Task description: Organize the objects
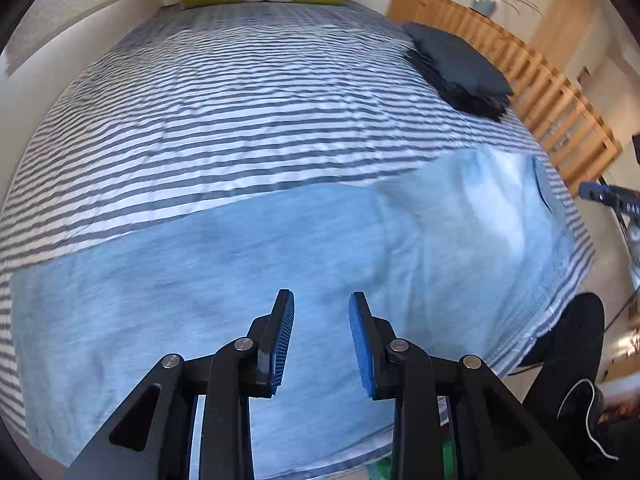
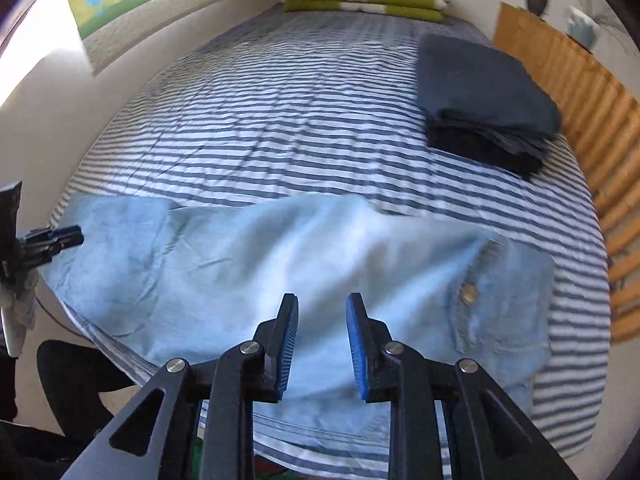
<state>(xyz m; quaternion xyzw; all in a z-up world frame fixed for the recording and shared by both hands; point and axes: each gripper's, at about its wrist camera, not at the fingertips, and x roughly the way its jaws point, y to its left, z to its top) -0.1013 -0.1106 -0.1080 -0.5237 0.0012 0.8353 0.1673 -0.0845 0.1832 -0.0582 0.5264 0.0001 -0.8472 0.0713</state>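
Jaws on both your left gripper (image 1: 322, 338) and right gripper (image 2: 322, 342) stand partly apart with nothing between them. Your light blue shirt (image 2: 280, 264) lies spread below them across the near end of the striped bed (image 1: 240, 92), with the folded dark stack (image 2: 484, 100) farther up on the right.

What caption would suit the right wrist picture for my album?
Open right gripper above a light blue denim shirt on a striped bed, beside folded dark clothes.

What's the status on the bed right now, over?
Left gripper open, empty. Right gripper open, empty. Light blue shirt spread on striped bed, unfolded. Dark folded stack far right; nothing in the way.
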